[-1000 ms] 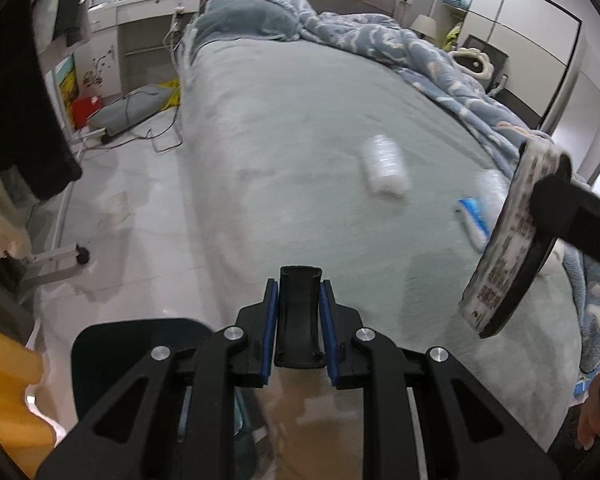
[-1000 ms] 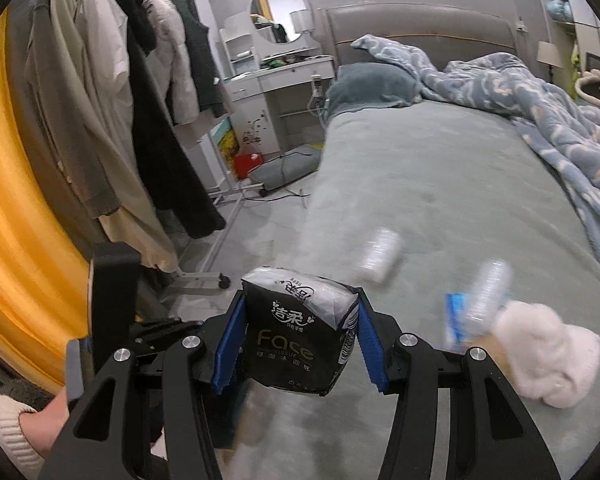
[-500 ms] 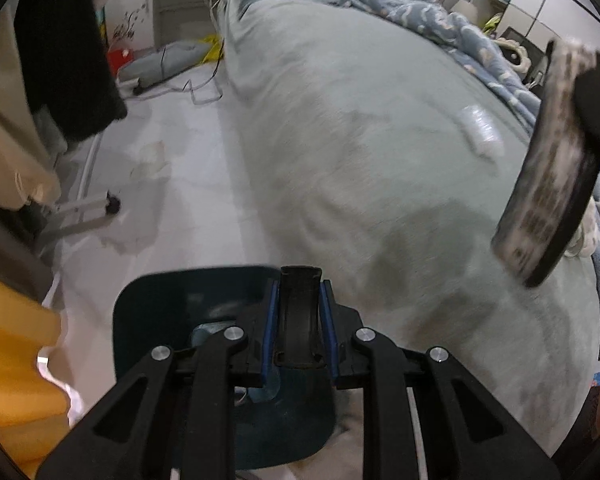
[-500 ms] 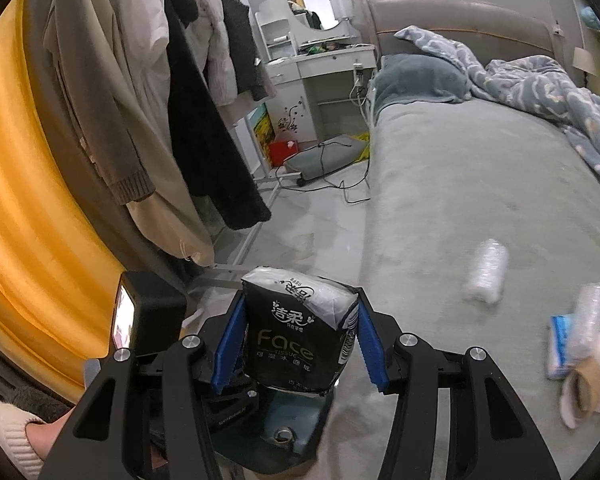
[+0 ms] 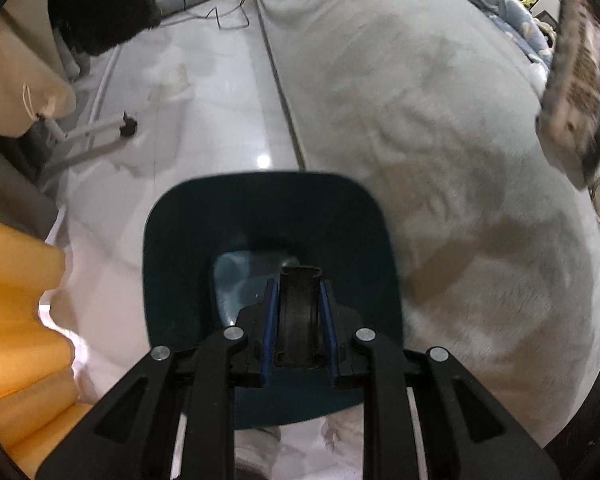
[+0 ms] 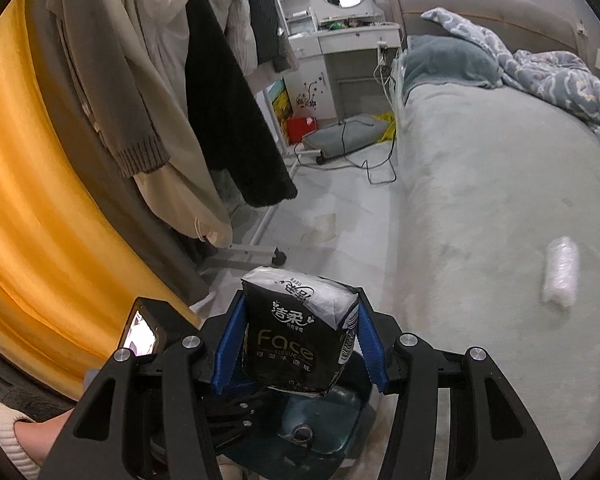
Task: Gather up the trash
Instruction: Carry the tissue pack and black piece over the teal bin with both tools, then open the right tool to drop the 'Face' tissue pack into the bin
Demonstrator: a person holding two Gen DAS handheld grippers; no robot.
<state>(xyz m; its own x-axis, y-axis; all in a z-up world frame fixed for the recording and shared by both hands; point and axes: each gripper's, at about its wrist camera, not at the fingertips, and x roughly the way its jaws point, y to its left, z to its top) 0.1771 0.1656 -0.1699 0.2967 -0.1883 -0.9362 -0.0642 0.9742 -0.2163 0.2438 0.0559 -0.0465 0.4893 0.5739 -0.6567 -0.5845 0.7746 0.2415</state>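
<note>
The bed (image 6: 500, 184) fills the right side, and the dark bin (image 5: 268, 216) stands on the floor against its near edge. The right tool (image 6: 298, 336) clamps the black tissue pack (image 6: 296, 336) between its blue pads, partly open around it, above the bin's mouth. The left tool (image 5: 298, 320) is fully closed on a small dark curved piece (image 5: 299, 316) over the bin. I think the pack should be centred over the opening and lowered before release, so it cannot catch the rim. A clear bottle (image 6: 560, 276) lies on the bed, far right.

A glossy plastic tissue pack (image 6: 298, 332), plush matt bed cover (image 5: 440, 160), glossy tiled floor (image 5: 204, 120).
</note>
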